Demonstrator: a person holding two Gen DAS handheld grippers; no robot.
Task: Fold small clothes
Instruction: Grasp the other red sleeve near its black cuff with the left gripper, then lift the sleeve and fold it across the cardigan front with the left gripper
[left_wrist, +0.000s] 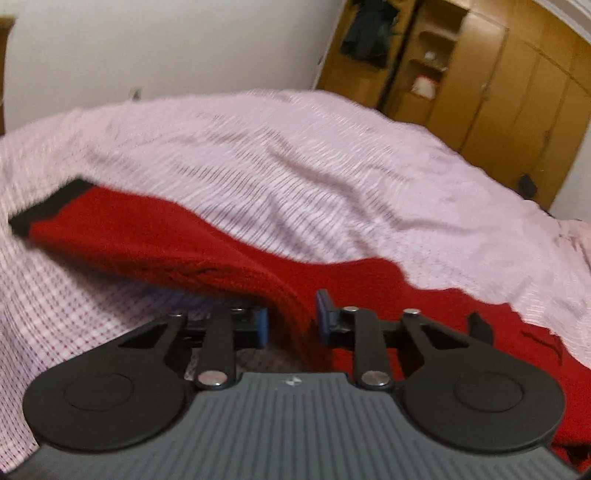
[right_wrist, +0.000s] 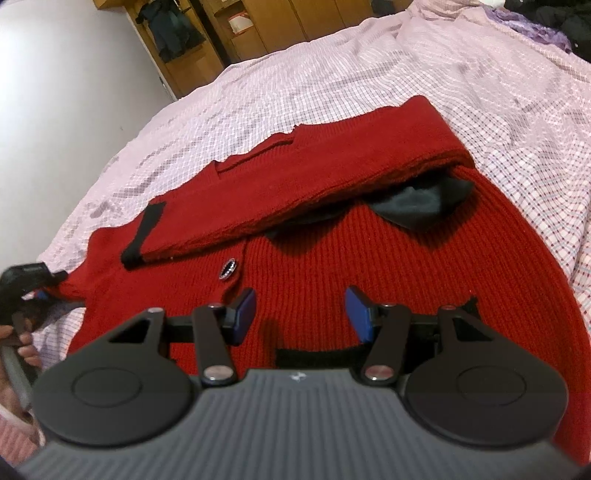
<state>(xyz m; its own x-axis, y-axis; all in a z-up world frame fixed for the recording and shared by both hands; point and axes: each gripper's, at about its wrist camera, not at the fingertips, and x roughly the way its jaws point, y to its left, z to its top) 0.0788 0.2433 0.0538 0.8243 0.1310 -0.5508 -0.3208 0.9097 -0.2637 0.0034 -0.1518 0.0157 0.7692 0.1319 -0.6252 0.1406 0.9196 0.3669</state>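
We see a red knitted cardigan (right_wrist: 369, 258) spread on a bed covered with a pink checked sheet (right_wrist: 369, 74). One sleeve (right_wrist: 295, 173), ending in a black cuff (right_wrist: 142, 236), lies folded across the chest, and a dark collar (right_wrist: 413, 206) shows beneath it beside a shiny button (right_wrist: 228, 268). Our left gripper (left_wrist: 291, 321) has a thick fold of the cardigan's edge between its blue pads (left_wrist: 261, 326), and they look pinched on the knit. Our right gripper (right_wrist: 301, 314) hovers above the cardigan's front with its pads well apart and nothing between them. At the left edge of the right wrist view, a hand (right_wrist: 26, 343) holds the other tool. Wooden wardrobes (left_wrist: 498, 92) stand beyond the bed by a white wall (left_wrist: 166, 48).
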